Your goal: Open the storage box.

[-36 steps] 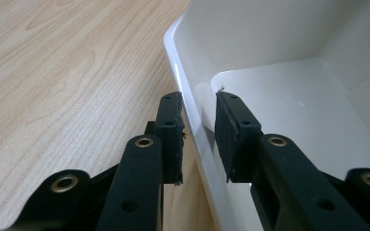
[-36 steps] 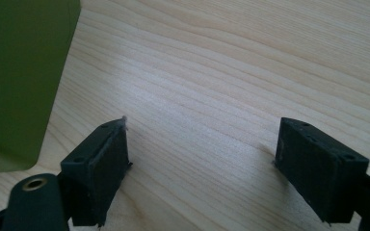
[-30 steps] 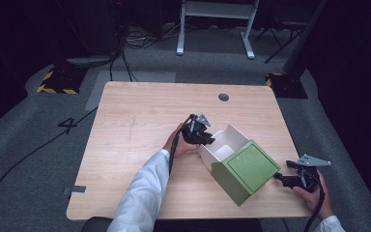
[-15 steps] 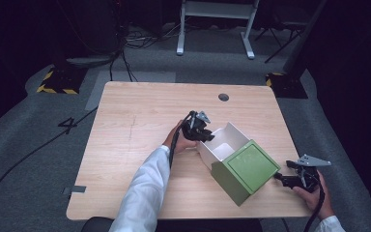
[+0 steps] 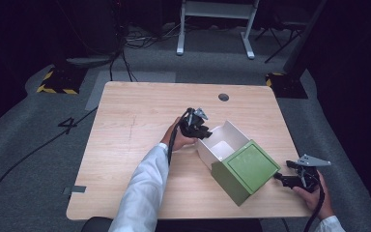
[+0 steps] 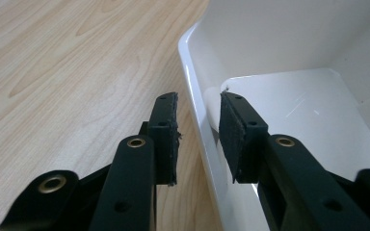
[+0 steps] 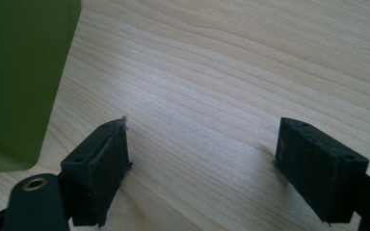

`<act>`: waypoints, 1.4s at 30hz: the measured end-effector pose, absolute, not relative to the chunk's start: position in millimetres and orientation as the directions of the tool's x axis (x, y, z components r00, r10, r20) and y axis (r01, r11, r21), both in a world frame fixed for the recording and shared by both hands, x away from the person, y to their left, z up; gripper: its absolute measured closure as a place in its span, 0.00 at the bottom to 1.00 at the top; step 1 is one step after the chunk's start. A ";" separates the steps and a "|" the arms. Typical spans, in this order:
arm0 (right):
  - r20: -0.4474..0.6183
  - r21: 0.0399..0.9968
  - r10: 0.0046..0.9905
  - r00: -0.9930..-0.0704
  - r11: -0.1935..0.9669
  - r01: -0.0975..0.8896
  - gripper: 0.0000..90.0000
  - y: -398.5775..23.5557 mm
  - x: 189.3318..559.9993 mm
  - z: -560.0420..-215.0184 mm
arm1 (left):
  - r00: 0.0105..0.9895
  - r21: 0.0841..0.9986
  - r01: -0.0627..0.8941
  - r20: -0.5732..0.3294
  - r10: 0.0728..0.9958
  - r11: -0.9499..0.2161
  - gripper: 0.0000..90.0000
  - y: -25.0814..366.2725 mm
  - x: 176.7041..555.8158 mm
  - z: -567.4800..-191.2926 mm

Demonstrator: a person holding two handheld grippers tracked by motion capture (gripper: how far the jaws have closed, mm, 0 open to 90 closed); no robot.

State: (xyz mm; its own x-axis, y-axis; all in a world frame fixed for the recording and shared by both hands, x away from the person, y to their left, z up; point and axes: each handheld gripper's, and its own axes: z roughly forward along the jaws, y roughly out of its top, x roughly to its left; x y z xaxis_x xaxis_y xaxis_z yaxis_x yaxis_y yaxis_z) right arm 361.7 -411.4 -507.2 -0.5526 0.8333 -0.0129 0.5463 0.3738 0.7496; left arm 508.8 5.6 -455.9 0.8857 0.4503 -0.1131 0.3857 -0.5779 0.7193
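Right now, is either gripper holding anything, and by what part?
The left gripper straddles the white box rim, jaws not closed. The right gripper is open, holding nothing.

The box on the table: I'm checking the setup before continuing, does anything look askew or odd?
Yes. The white box sits skewed to the table edges, its green lid hanging open toward the person. The left claw straddles its wall, not yet closed.

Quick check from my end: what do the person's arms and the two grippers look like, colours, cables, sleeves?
Both grippers are black. The left gripper trails a black cable along a white sleeve. The right gripper carries a grey three-cornered plate on top, and its black cable runs down past the hand. Close up, the jaws are black blocks on black arms with brass-coloured rivets.
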 end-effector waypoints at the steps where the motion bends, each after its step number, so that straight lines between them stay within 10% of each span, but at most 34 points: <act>1: -0.013 0.749 0.833 -0.553 0.374 0.546 0.21 -411.4 361.7 -507.2 | 0.884 0.719 0.387 -0.113 0.453 -0.577 0.73 6.2 509.1 -455.6; 11: -0.014 0.750 0.834 -0.552 0.374 0.546 0.21 -411.3 361.6 -507.2 | 0.862 0.738 0.385 -0.073 0.501 -0.555 0.48 20.1 506.3 -439.7; 42: -0.015 0.749 0.834 -0.551 0.375 0.546 0.21 -411.8 360.9 -507.2 | 0.820 0.722 0.269 0.175 0.545 -0.637 0.19 77.8 450.5 -385.8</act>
